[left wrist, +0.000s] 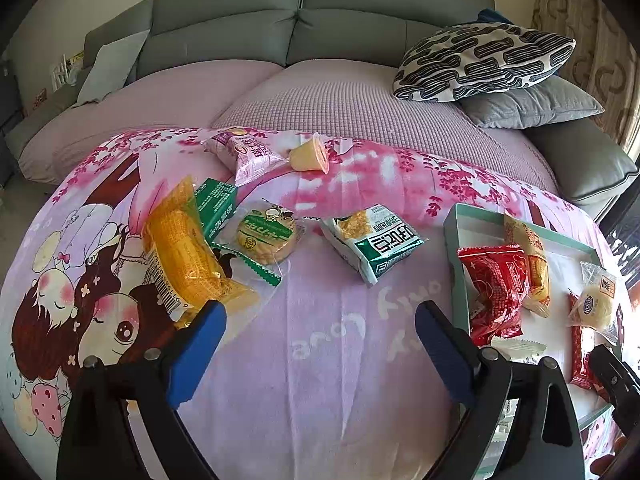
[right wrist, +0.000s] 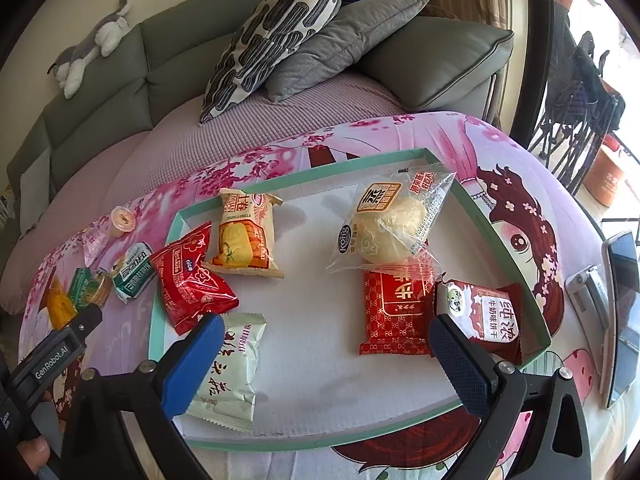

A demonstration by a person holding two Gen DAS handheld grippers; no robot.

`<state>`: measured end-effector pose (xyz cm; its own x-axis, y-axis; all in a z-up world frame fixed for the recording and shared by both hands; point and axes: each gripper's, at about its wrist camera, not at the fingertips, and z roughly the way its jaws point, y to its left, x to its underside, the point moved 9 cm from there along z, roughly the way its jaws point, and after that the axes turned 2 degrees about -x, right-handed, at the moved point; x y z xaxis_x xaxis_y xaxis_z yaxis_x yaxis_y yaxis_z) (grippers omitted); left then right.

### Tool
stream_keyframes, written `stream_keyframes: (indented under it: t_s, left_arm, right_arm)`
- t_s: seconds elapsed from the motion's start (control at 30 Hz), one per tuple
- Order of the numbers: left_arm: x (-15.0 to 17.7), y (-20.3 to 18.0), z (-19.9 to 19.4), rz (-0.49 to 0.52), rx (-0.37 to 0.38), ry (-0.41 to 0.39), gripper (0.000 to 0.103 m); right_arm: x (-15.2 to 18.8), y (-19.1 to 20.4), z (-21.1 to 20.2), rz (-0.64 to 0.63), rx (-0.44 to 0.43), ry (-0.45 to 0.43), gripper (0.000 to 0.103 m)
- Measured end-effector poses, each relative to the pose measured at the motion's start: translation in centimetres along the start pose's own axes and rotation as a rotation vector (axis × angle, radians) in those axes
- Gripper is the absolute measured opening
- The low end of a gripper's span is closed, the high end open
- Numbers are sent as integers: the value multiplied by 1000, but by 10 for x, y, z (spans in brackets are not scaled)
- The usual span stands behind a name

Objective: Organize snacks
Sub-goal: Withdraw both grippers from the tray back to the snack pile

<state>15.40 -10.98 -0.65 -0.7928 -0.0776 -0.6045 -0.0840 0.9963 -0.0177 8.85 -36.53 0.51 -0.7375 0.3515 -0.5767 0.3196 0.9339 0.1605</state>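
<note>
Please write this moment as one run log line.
left gripper: open, empty | right gripper: open, empty | tray: six snacks | cloth: six snacks

Teal-rimmed tray (right wrist: 500, 232) holding seven snack packets, six more (left wrist: 372, 240) lying outside

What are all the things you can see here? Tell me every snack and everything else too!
Shallow teal-rimmed box: 1, white floor, on the pink cartoon cloth.
Snacks inside the box: 6; red puffy packet, cream-orange packet, clear-wrapped pale bun, red patterned flat packet, maroon-white biscuit packet, pale green packet.
Snacks on the cloth: 6; yellow packet, green box, round cookie in clear wrap, green-white packet, pink packet, orange jelly cup.
Cushions: 2, black-white patterned cushion, grey cushion, on the sofa.
Plush toy: 1, grey-white, on the sofa back.
Phone: 1, beside the box.
Left gripper: open, empty.
Right gripper: open, empty.
</note>
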Motion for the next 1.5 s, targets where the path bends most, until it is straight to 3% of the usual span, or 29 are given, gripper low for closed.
stream_keyframes:
  t_s: [0.63,1.1,1.27,1.5]
  left_arm:
    - [-13,36,-15,-82,-17,-31,97]
    - [-20,88,-23,-125,-131,-57,97]
    - [-23,117,-30,-180,-192,-90,97]
    - [-19,155,-25,-276,-200,-63,97]
  right_arm:
    - [-6,53,-12,-99,-96,-93,103]
    - [1,99,-15,-148,-133,-70,103]
    - [9,125,-13,-179,-167,-58,103]
    - [23,168,-12,-252,-214,-54,103]
